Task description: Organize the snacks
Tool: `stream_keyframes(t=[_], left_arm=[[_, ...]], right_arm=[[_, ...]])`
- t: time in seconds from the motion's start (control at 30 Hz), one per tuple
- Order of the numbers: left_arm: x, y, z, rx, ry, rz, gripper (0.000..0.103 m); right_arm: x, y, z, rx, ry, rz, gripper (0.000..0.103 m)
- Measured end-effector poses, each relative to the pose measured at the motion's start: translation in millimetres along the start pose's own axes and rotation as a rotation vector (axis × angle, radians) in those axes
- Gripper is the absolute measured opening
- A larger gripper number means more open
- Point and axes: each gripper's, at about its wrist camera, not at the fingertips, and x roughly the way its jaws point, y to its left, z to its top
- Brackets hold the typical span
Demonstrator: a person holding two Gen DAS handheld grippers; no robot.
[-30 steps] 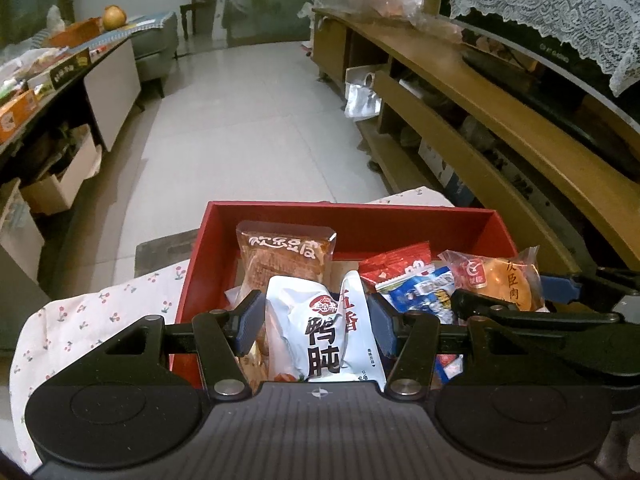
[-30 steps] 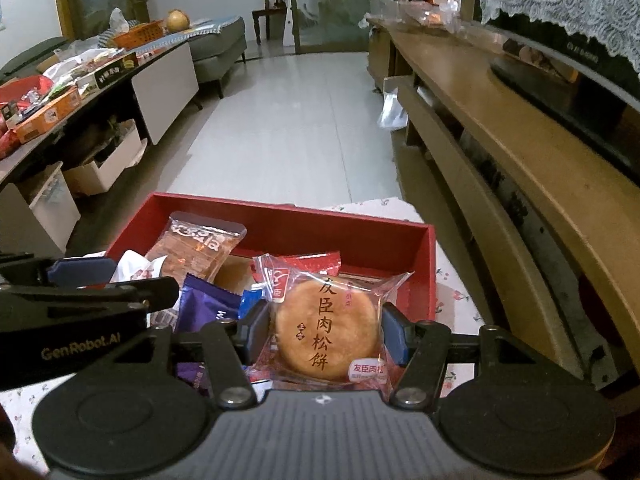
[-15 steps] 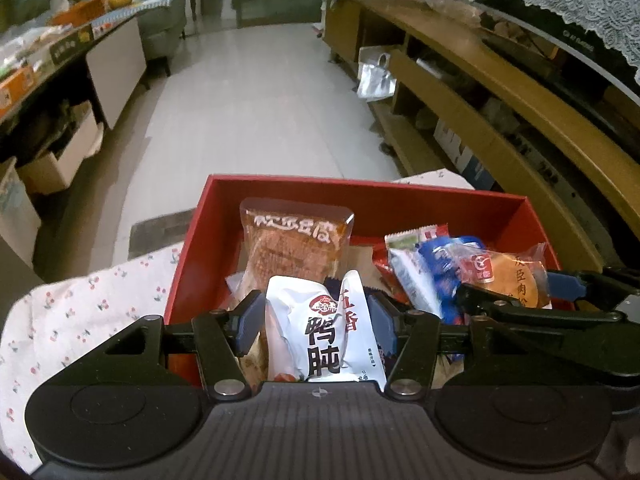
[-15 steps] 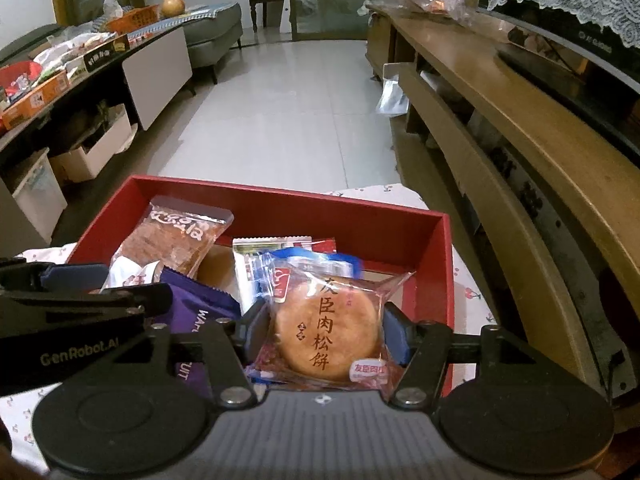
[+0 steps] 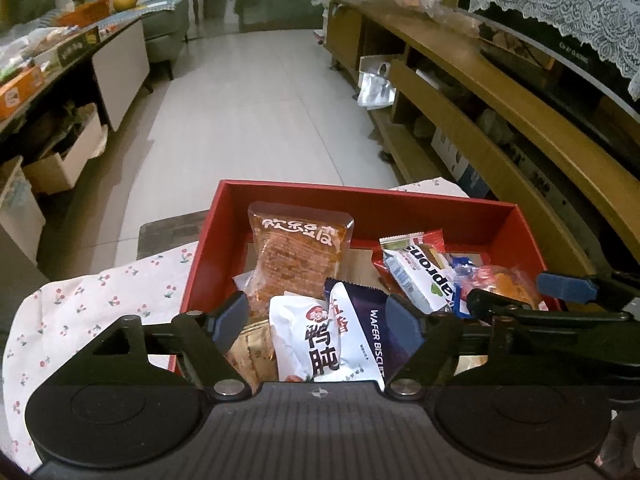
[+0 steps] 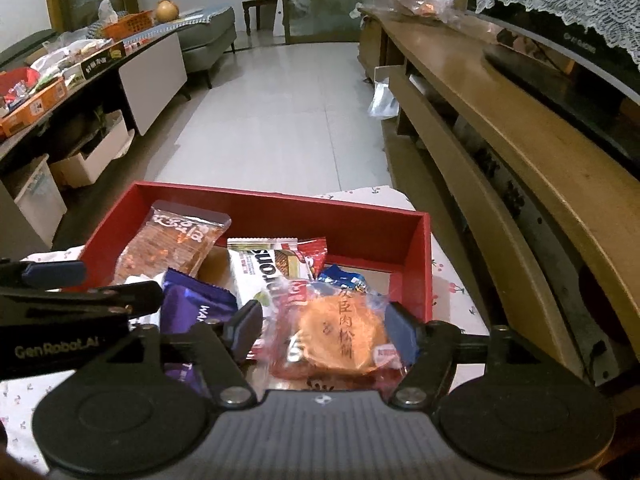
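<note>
- Left wrist view: left gripper (image 5: 316, 316) jaws are opening; white pack (image 5: 304, 340) sits loose between them, over the red box (image 5: 360, 200).
- Right gripper (image 6: 324, 326) jaws are opening around the round cake pack (image 6: 340, 336), above the box's right end.
- Risk: packs land on the piled snacks and may slide.
- Risk: a withdrawing finger may snag the crinkly film.
</note>
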Motion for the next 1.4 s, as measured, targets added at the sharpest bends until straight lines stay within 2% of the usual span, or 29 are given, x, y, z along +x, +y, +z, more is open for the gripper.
stream_keyframes(t=[0.17,0.5,0.67,0.83,1.07,1.23,1.4], left_arm=[[-14,2,-6,-0.003,-0.016,0.008,0.087],[-46,4,-32,0.01,-0.062,0.068,0.091],[-73,8,-51,-0.009,-0.109,0.071,0.103],[-101,9,-73,0.0,-0.16,0.116,0.103],[-108,2,-99,0.042,-0.116,0.172,0.103],[-113,-13,-115,0.121,-0.095,0.219,0.103],[-117,-8,-127,0.079,-0.062,0.119,0.103]], right_arm=[[-15,1,-6,0.0,-0.013,0.001,0.093],[-56,-4,-24,0.057,-0.042,0.031,0.094],[-79,0,-41,0.064,-0.058,0.058,0.094],[-101,4,-60,0.063,-0.074,0.074,0.095],[-118,11,-87,0.058,-0.056,0.074,0.095],[-124,13,-105,0.061,-0.036,0.066,0.095],[-133,10,-117,0.071,-0.037,0.055,0.095]])
